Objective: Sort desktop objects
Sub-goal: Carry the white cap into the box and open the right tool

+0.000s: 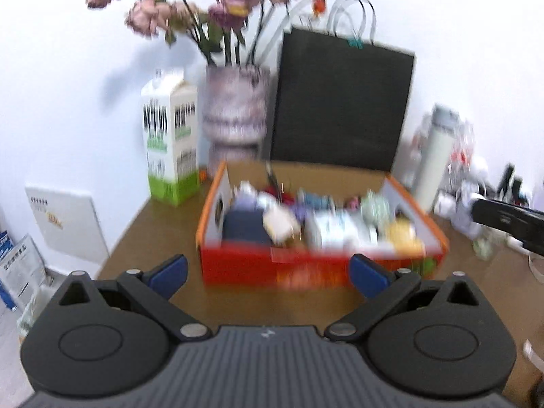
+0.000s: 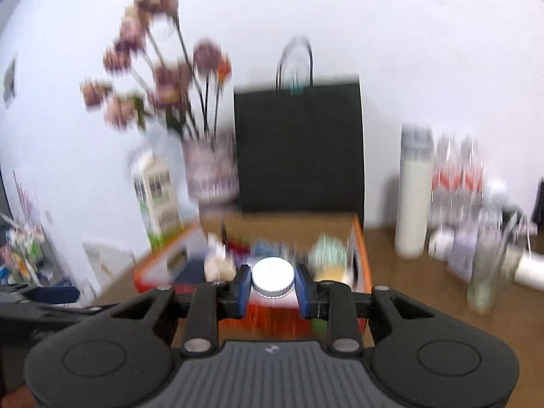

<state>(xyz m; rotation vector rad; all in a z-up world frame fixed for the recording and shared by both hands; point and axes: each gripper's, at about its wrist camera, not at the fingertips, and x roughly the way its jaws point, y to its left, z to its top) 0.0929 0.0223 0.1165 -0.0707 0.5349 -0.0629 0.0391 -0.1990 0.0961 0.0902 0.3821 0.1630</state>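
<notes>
Brown desk (image 1: 156, 238) against white wall, bare strip between camera and box. Left gripper (image 1: 268, 272) spread wide, nothing between its pads. Right gripper (image 2: 273, 284) clamped on white ribbed cap (image 2: 273, 277), disc face up, shown by right view only. Orange box (image 1: 238, 265) of clutter beyond, long side across; black bag (image 1: 340, 102), vase (image 1: 234, 108), carton (image 1: 170, 136) at wall

Each gripper, left (image 1: 268, 273) and right (image 2: 273, 289), was built of black linkages, silver pivot screws, blue finger pads (image 1: 170, 270) and a ribbed grey housing.
</notes>
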